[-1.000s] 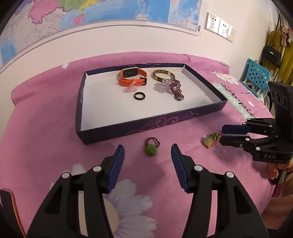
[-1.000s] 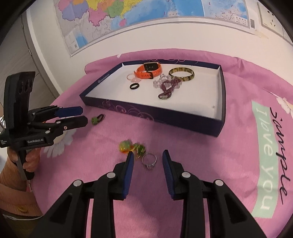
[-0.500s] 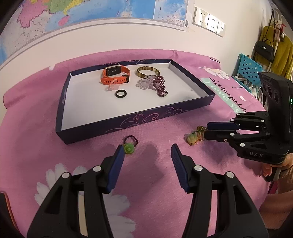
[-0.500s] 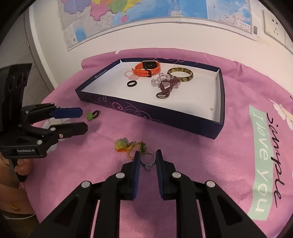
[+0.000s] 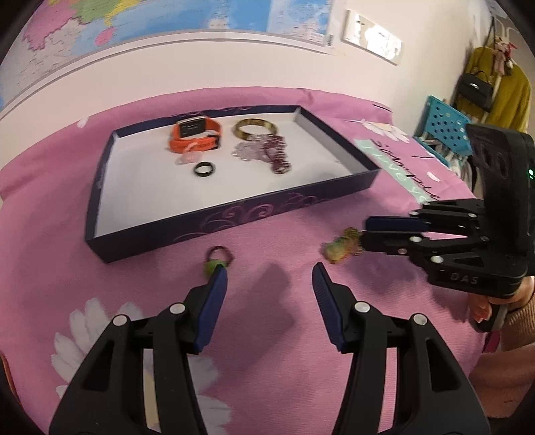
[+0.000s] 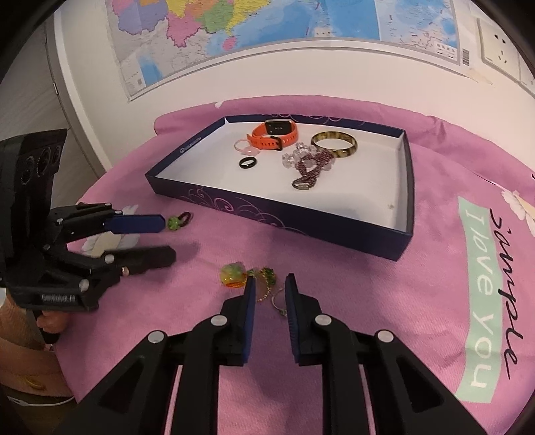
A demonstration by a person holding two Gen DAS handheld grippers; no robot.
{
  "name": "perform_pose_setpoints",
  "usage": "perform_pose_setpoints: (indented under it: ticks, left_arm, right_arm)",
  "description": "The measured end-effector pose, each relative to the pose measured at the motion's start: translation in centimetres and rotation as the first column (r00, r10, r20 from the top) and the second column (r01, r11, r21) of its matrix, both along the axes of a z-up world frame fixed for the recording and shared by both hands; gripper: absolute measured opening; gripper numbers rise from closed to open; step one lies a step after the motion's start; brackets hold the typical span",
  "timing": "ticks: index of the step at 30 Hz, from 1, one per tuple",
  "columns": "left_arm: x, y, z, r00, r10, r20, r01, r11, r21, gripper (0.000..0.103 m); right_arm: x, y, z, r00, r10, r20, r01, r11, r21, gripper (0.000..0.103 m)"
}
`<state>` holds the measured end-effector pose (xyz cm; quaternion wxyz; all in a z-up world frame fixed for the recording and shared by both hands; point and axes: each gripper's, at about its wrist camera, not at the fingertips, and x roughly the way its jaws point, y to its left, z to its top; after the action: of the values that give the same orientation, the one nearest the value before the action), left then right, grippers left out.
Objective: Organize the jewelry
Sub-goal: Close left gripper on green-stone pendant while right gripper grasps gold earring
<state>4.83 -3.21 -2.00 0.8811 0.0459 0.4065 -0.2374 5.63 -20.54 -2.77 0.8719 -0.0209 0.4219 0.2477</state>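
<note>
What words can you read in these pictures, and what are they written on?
"simple" in black script, on the pink cloth.
"I love you" in white, on the cloth's green stripe.
"DAS" on the right gripper.
Label on the left gripper: too blurred to read.
White logo on the box rim: too small to read.
Wall map names: too small to read.

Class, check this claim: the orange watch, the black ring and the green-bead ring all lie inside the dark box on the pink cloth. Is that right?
Not quite. The green-bead ring lies outside the dark box, on the pink cloth in front of its near wall. The orange watch and black ring do lie inside. The left wrist view shows it.
</note>
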Motion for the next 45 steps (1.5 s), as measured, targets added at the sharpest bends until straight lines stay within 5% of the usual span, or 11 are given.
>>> perform_pose_setpoints:
  ticks: [10, 26, 45]
  left_arm:
    - [0.4, -4.4, -1.0, 0.991, -0.13, -0.026, 0.131, 0.991, 0.023, 0.043]
    - [1.2, -5.0, -1.6, 0.99, -0.13, -0.055, 0.13, 0.992, -0.002, 0.016]
    - [0.3, -3.1, -0.7, 0.998, -0.05, -0.034, 0.049, 0.998, -0.027, 0.015]
  right_arm:
    - [0.8, 0.9, -0.5, 1.0, 0.007, -0.019, -0.007, 1.0, -0.005, 0.008]
    - [0.8, 0.5, -0.4, 1.0, 0.006, -0.03, -0.006, 1.0, 0.027, 0.005]
    - [0.7, 0.1, 0.4, 1.0, 0.0, -0.006, 0.001, 0.999, 0.049, 0.005]
